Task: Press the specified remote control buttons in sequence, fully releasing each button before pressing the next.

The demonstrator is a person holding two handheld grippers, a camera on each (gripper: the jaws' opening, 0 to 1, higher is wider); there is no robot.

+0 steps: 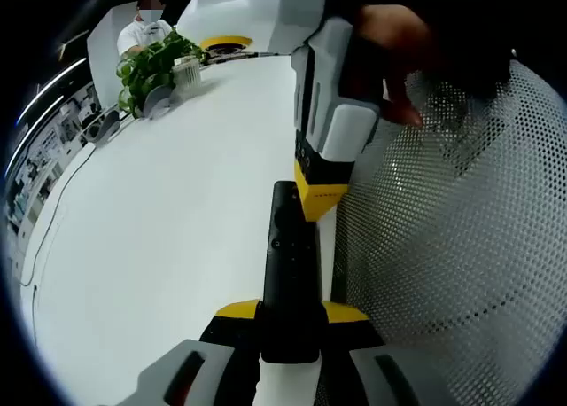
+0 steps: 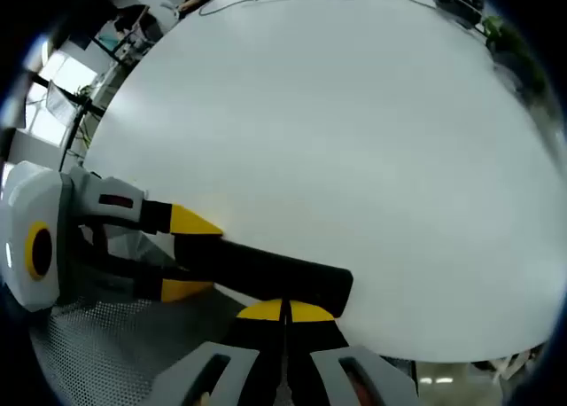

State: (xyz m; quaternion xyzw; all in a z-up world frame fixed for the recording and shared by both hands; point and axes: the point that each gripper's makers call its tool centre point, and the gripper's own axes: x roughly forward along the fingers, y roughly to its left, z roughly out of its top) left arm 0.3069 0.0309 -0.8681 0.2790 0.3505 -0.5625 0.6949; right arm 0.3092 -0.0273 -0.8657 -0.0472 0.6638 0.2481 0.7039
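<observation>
Close opposed views; shared remote (image 1: 291, 273)

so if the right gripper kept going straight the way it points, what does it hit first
Probably the black remote, lying right ahead of the shut right gripper; the left gripper holds its other end. Contact can't be judged.

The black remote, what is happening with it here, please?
A person works with two handheld grippers at a white table. The left gripper holds the black remote by its near end, fingers closed on it. The right gripper, fingers shut together, has its yellow tips at the remote's other end, apparently pressing a button. A perforated mesh surface lies beside the table, and a potted plant stands far off.
</observation>
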